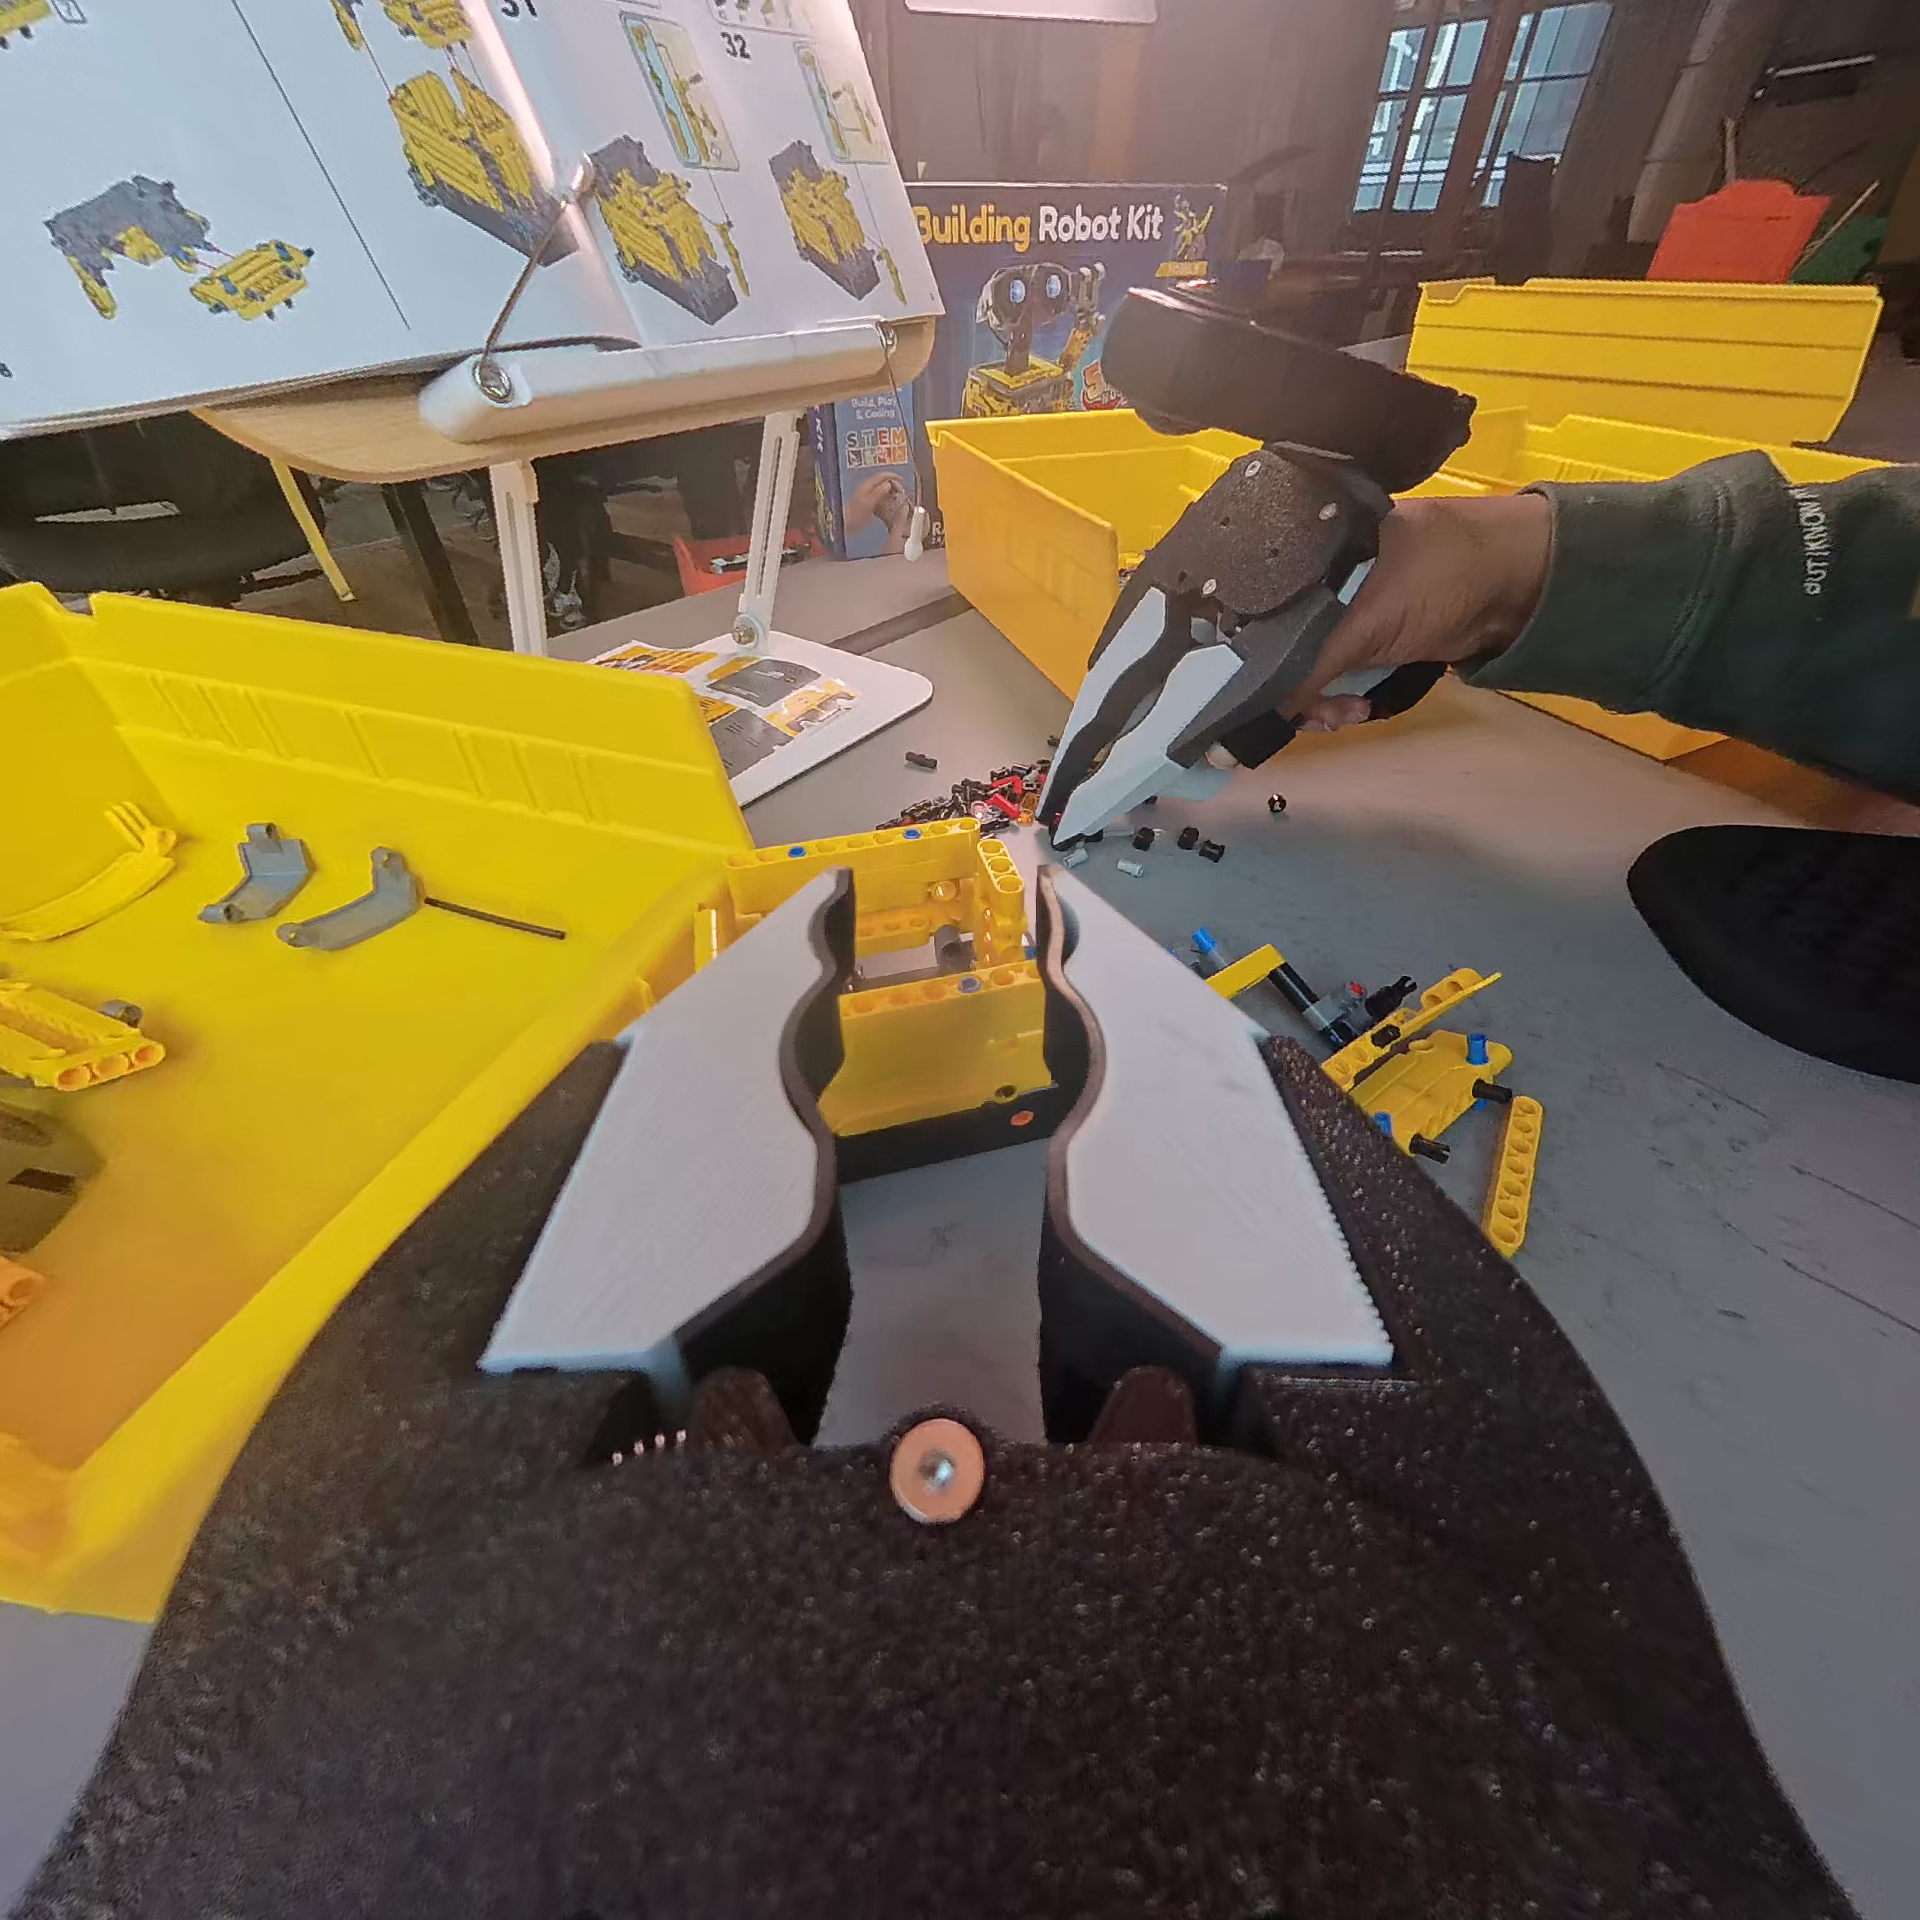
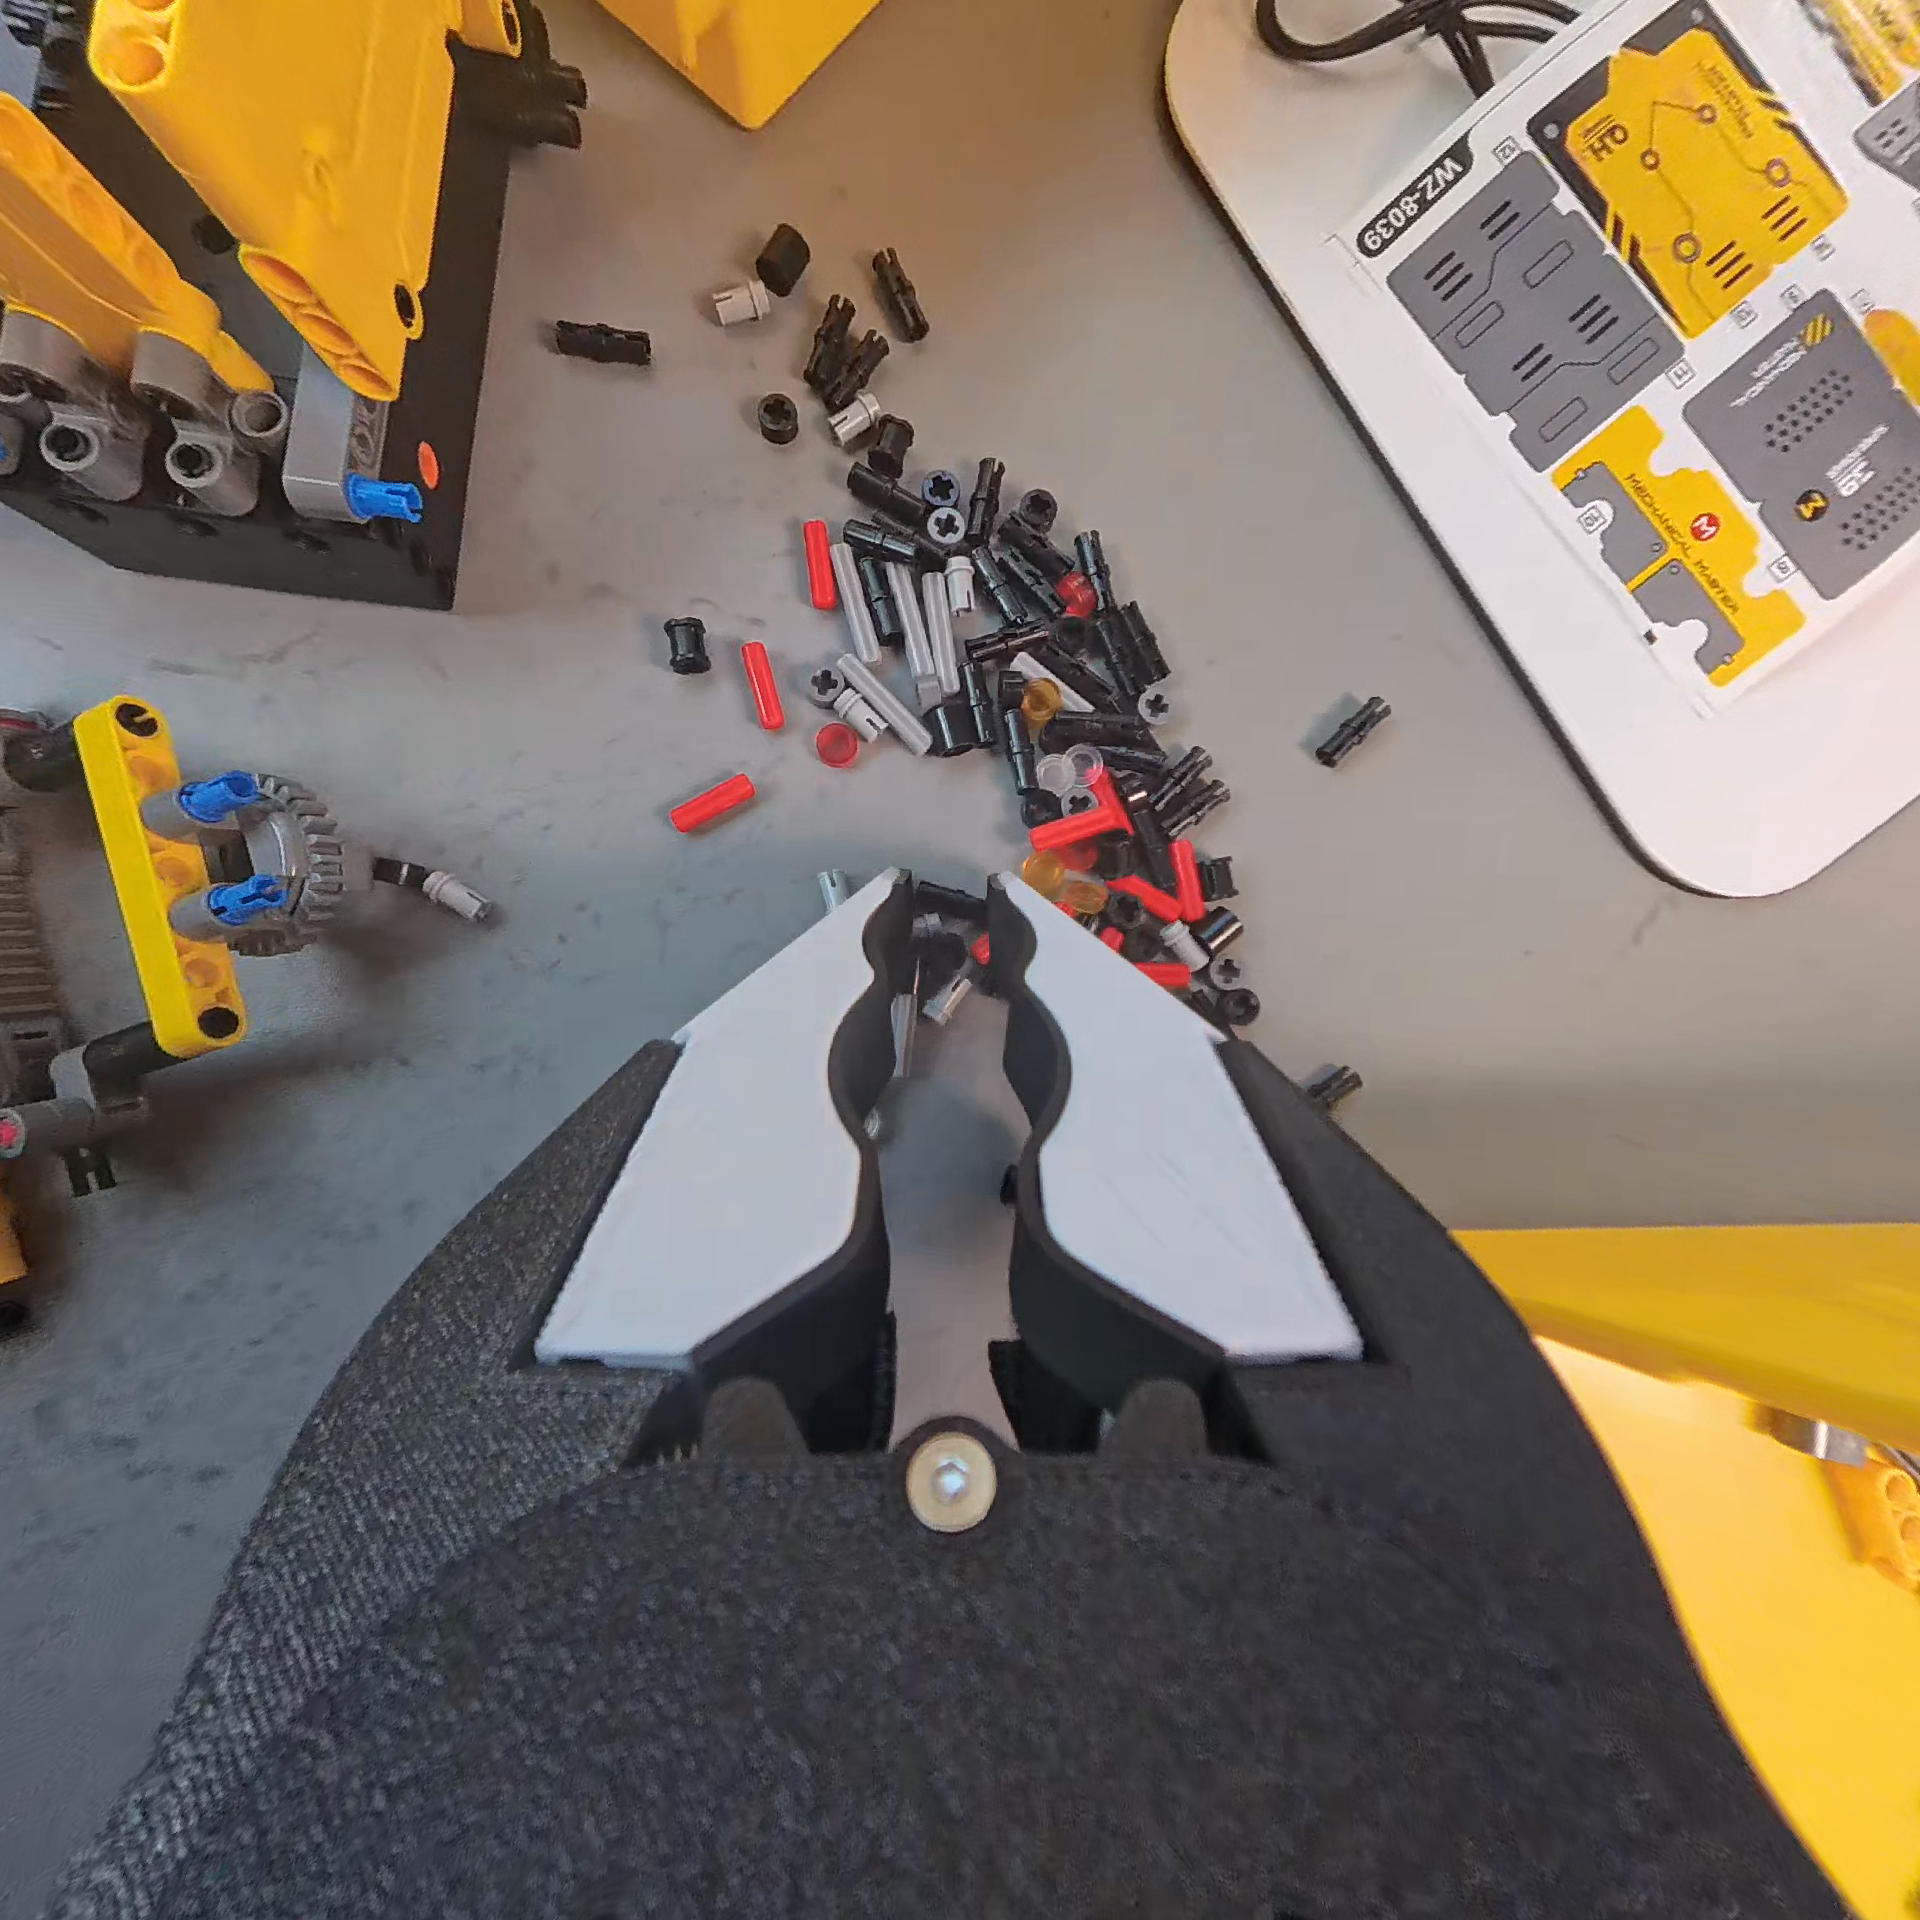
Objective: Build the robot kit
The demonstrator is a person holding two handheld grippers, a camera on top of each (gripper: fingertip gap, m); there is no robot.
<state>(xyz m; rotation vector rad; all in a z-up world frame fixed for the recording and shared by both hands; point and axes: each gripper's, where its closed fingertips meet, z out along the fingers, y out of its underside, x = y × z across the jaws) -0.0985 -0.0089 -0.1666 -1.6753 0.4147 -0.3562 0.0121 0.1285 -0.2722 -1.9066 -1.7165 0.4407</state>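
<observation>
My left gripper [image 1: 942,885] is shut on a yellow brick-built model with a black base [image 1: 935,1023]. Its fingers press the model's two sides, and the model stands on the grey table. The model also shows at the top left of the right wrist view [image 2: 301,208]. My right gripper [image 2: 948,888] points down into a pile of small black, grey and red pins [image 2: 1039,675]. Its jaws stand a little apart, and a black pin and a grey pin lie on the table between them. The right gripper also shows in the left wrist view [image 1: 1070,831], held by a hand just beyond the model.
An open yellow tray [image 1: 312,1091] with grey and yellow parts lies left of the model. A yellow sub-assembly [image 1: 1423,1070] and a yellow beam with a gear [image 2: 156,873] lie loose. A booklet stand [image 1: 665,374], sticker sheet [image 2: 1662,364], kit box [image 1: 1049,281] and yellow bins [image 1: 1039,540] stand behind. Across from one pair of fingers to the other is roughly 20 centimetres.
</observation>
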